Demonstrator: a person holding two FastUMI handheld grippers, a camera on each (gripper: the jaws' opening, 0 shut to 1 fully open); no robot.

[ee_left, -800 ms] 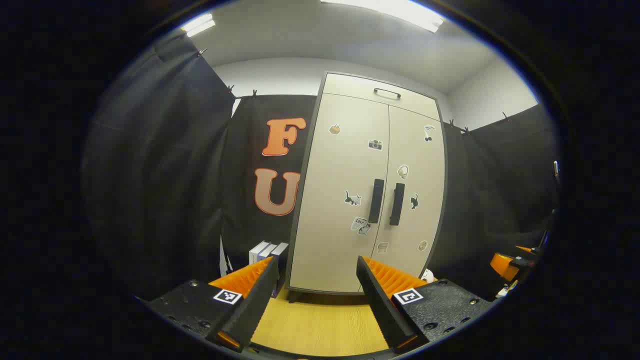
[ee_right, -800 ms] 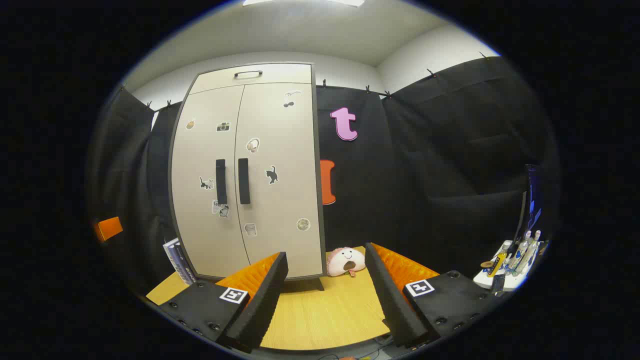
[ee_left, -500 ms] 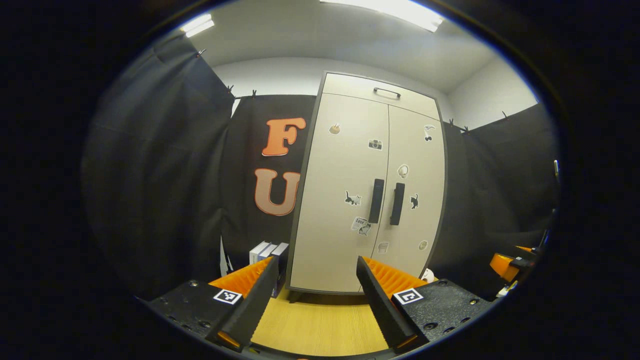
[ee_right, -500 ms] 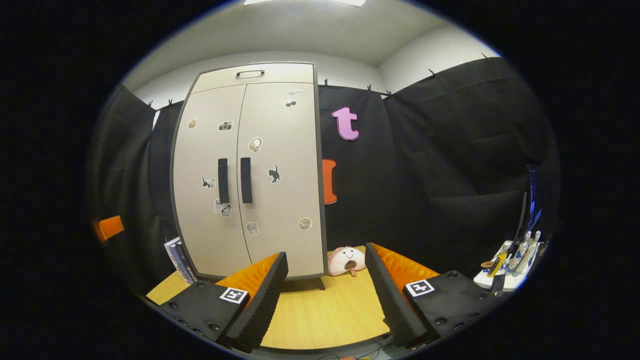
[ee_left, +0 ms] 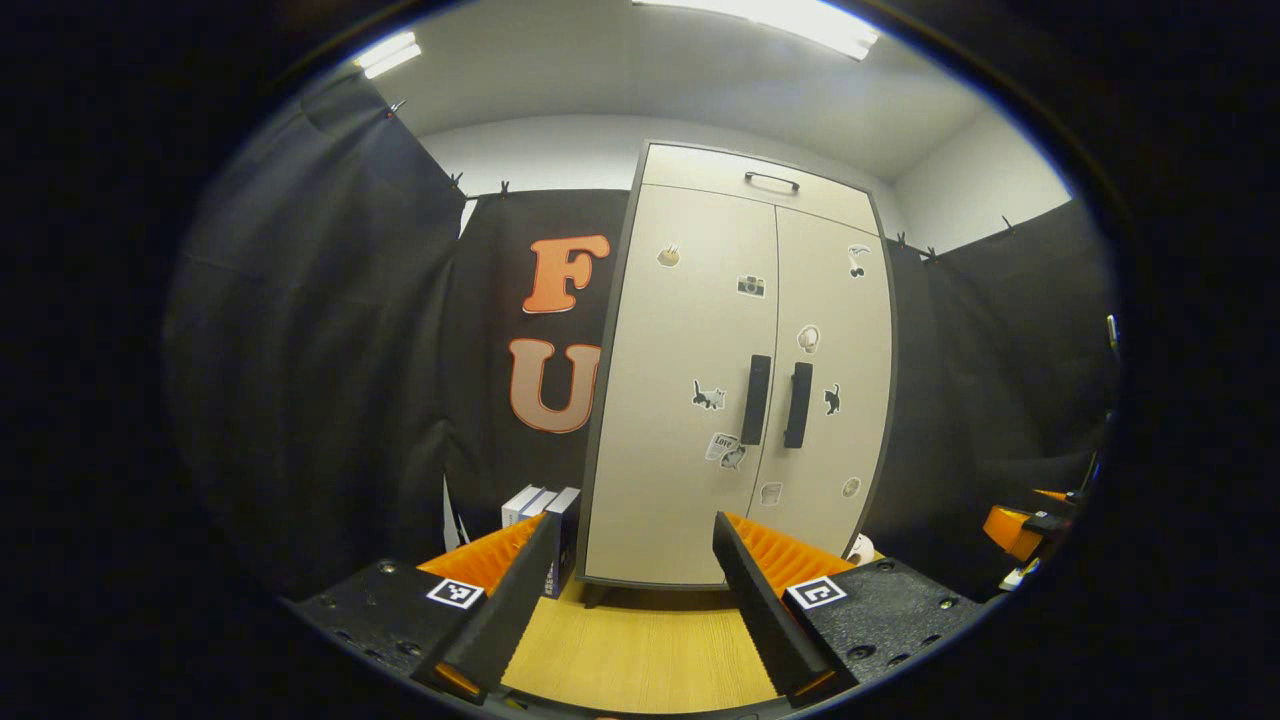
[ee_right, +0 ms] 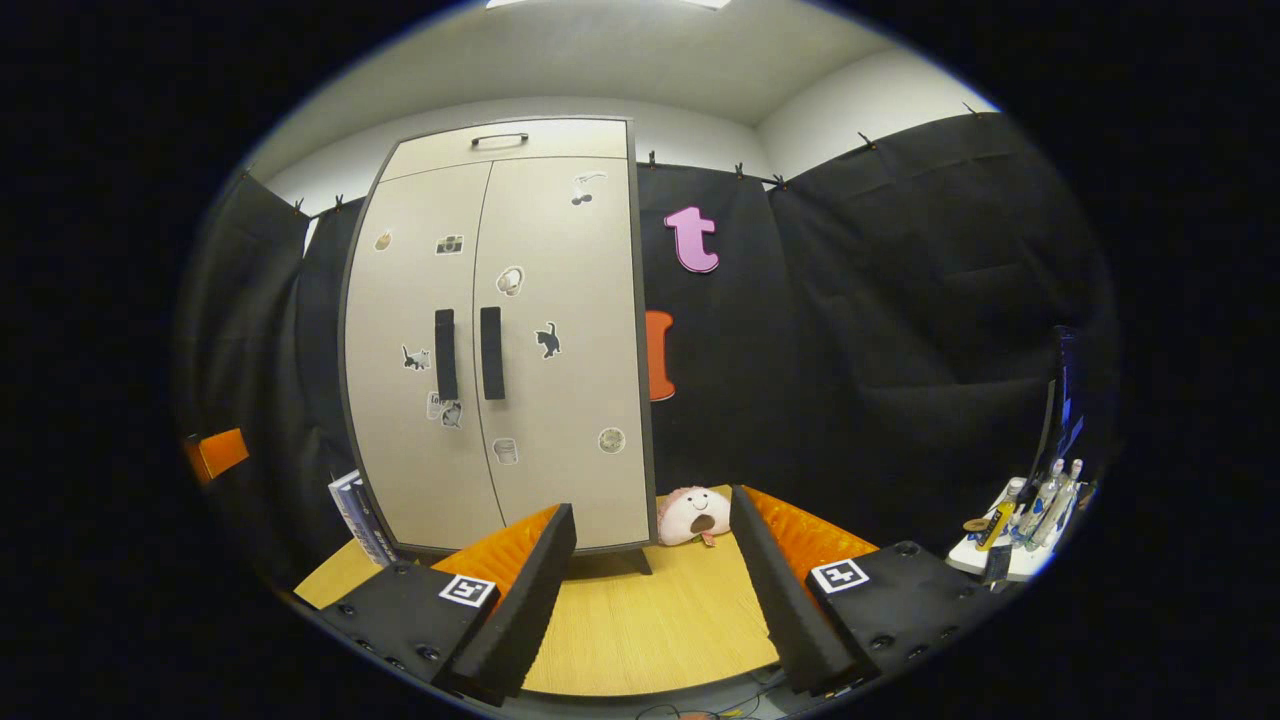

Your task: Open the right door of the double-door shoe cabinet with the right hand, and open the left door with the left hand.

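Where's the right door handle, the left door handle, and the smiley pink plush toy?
right door handle (ee_right: 491,352), right gripper view, middle of the bar
left door handle (ee_left: 756,399), left gripper view, middle of the bar
pink plush toy (ee_right: 690,513), right gripper view, its face

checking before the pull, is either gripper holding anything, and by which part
Nothing is held. The left gripper and right gripper are both open, short of the closed shoe cabinet.

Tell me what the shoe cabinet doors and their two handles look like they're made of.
The doors look like cream laminated board, matte and flat, with stickers on them. The two handles look like matte black plastic or coated metal; which one, the views leave open.
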